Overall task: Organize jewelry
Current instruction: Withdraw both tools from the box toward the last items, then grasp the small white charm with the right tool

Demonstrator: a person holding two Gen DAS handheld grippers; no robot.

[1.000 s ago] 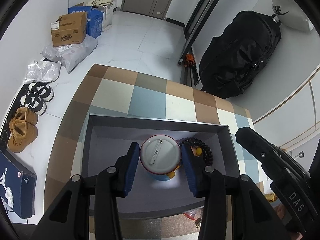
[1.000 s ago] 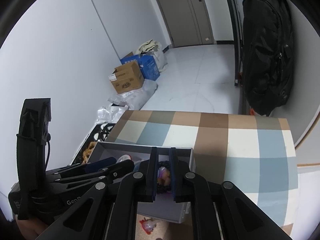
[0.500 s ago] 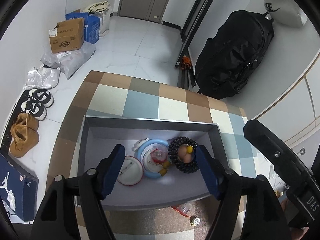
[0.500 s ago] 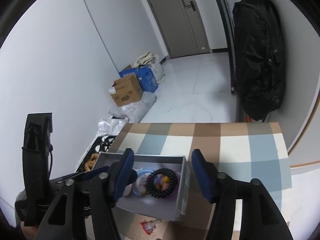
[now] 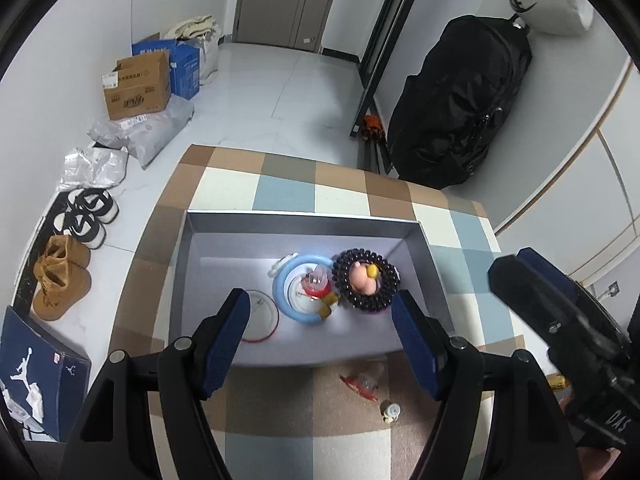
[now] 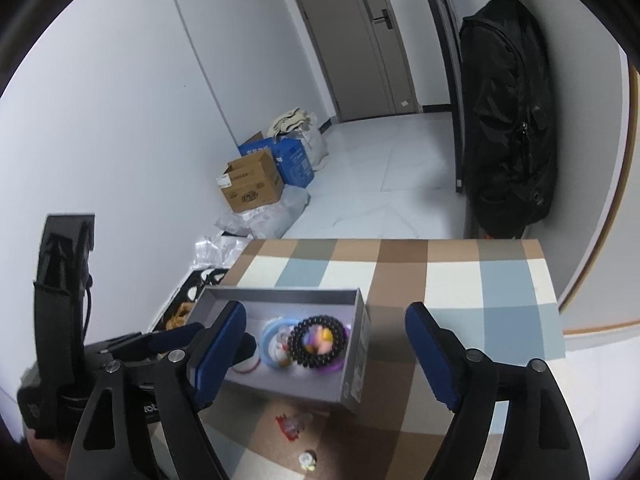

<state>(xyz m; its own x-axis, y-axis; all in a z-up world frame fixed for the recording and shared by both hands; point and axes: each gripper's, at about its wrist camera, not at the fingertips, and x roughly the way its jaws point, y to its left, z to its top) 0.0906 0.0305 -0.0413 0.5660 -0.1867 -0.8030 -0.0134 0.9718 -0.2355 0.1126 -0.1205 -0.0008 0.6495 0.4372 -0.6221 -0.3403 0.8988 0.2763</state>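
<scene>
A grey open box [image 5: 304,218] sits on the checked tablecloth [image 5: 288,192]. Inside lie a round white badge with a red rim [image 5: 262,316], a light blue ring [image 5: 286,280] around small red and white trinkets, and a black bead bracelet [image 5: 366,280] around a pink charm. My left gripper [image 5: 320,336] is open and empty above the box's near wall. My right gripper [image 6: 326,350] is open and empty above the box's right end [image 6: 356,344]; the bracelet [image 6: 318,344] shows between its fingers. A red clear trinket [image 5: 362,384] and a small yellow-white charm [image 5: 390,412] lie on the cloth before the box.
The table's far edge drops to a white tiled floor. A black backpack [image 5: 456,112] hangs at the right wall. Cardboard boxes [image 5: 136,88], plastic bags and shoes [image 5: 60,276] lie on the floor at left. The right gripper's body [image 5: 568,344] is beside the box on the right.
My left gripper opened and let go of the round white badge, which now lies in the box. My right gripper also opened. Both pulled back and up from the box.
</scene>
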